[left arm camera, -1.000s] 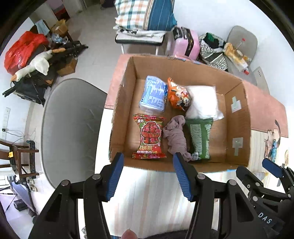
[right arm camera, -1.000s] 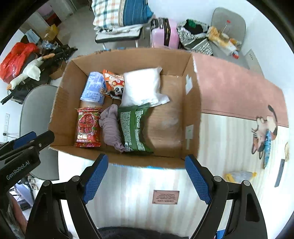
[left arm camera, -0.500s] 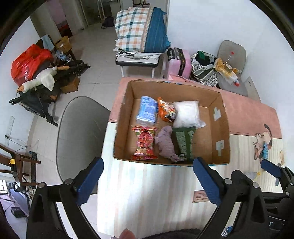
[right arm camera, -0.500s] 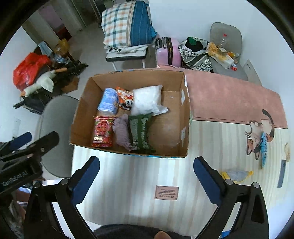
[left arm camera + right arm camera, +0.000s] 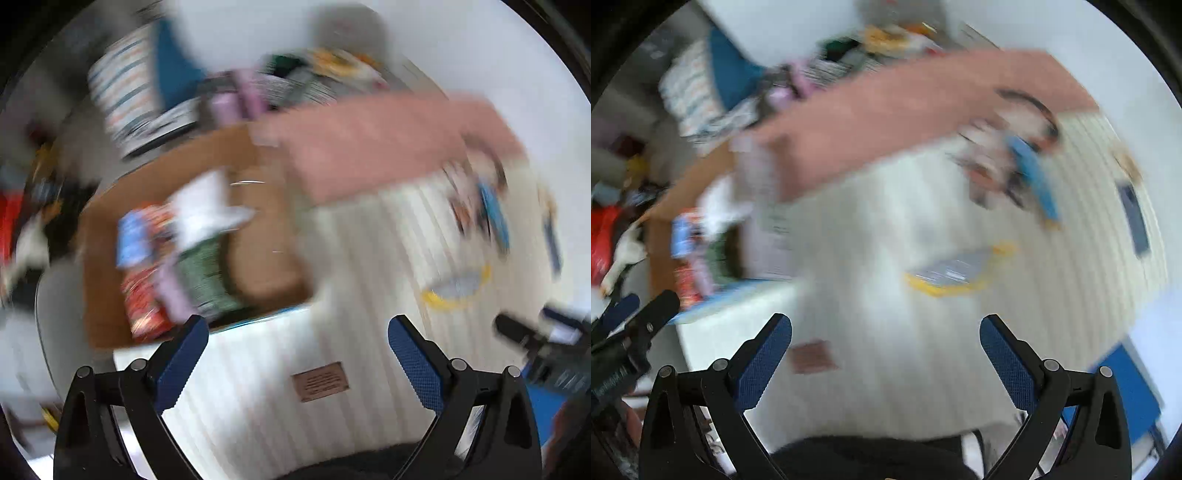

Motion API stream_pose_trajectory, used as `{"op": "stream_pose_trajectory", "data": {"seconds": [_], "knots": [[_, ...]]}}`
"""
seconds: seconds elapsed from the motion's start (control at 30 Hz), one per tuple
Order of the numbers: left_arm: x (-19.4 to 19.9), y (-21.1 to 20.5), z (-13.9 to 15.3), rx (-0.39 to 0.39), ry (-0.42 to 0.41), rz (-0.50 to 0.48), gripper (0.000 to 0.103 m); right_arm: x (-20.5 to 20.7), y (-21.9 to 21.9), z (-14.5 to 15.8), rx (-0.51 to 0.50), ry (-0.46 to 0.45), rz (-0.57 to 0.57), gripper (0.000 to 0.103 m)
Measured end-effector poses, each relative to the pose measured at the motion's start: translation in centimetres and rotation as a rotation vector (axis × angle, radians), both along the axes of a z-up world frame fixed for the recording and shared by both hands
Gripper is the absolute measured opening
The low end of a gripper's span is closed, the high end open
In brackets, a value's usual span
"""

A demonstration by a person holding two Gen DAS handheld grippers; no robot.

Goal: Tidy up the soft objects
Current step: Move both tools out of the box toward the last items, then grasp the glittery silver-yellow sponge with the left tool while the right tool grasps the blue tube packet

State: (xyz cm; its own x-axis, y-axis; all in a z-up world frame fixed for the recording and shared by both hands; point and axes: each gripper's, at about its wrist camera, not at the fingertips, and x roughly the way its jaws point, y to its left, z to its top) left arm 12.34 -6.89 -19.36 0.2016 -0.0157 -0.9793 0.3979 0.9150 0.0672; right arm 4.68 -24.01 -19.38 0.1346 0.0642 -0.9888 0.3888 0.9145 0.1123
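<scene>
Both views heavily motion-blurred. Left gripper point(image 5: 297, 360): jaws spread wide, nothing between the blue pads. Right gripper point(image 5: 885, 358): same, wide apart and empty. Landmark for places: the cardboard box point(image 5: 258, 236) on the pale striped table point(image 5: 369, 258). Left wrist view: the box lies ahead and to the left of the jaws, its near rim just beyond the left finger. Inside, packed toward its far-from-table-centre side: a white pouch point(image 5: 207, 206), a blue-and-white pack point(image 5: 131, 240), a red snack bag point(image 5: 144, 302), a mauve cloth point(image 5: 173, 291) and a green packet point(image 5: 207, 273); the half of the box floor nearest the table centre looks bare. One loose item outside the box: a yellow-edged packet point(image 5: 956, 273), on the table well to the right of the box. Right wrist view: it lies ahead of the jaws, slightly right of centre, long axis running roughly left-right across the view, a little tilted. Left wrist view: the same packet point(image 5: 456, 286) sits far off to the right, close to the right gripper's tip. Judgement: right hand is nearer and better aligned for the pickup; jaws would close across the short side. Beyond the box, a pink mat point(image 5: 905, 107). Writing: a small brown plate point(image 5: 320, 381) on the table carries text, unreadable in blur; packet labels likewise illegible.
</scene>
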Motion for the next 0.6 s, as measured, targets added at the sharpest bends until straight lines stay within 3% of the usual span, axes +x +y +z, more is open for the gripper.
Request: {"op": "stream_pose_trajectory", "data": {"seconds": [0.1,0.2,0.33,0.53,0.6], "knots": [[-1.2,-7.8,-4.7,0.067,0.060,-0.259,0.100,-1.5,-6.1,-2.9,-0.032,0.078,-0.054,0.103],[-2.0,-13.4,-8.7,0.104,0.124,-0.415,0.100,-2.1,-11.4,-5.9,-0.037,0.138,-0.091,0.103],[-2.9,-18.7,-12.8,0.152,0.176,-0.548,0.100,-2.1,-16.9,-8.8,-0.054,0.190,-0.102,0.103],[-4.3,-23.5,-17.5,0.219,0.269,-0.678,0.100,-1.2,-22.3,-11.1,-0.073,0.221,-0.113,0.103],[-4.3,-24.2,-18.8,0.239,0.298,-0.681,0.092,-0.6,-23.2,-11.4,-0.067,0.222,-0.106,0.103]]}}
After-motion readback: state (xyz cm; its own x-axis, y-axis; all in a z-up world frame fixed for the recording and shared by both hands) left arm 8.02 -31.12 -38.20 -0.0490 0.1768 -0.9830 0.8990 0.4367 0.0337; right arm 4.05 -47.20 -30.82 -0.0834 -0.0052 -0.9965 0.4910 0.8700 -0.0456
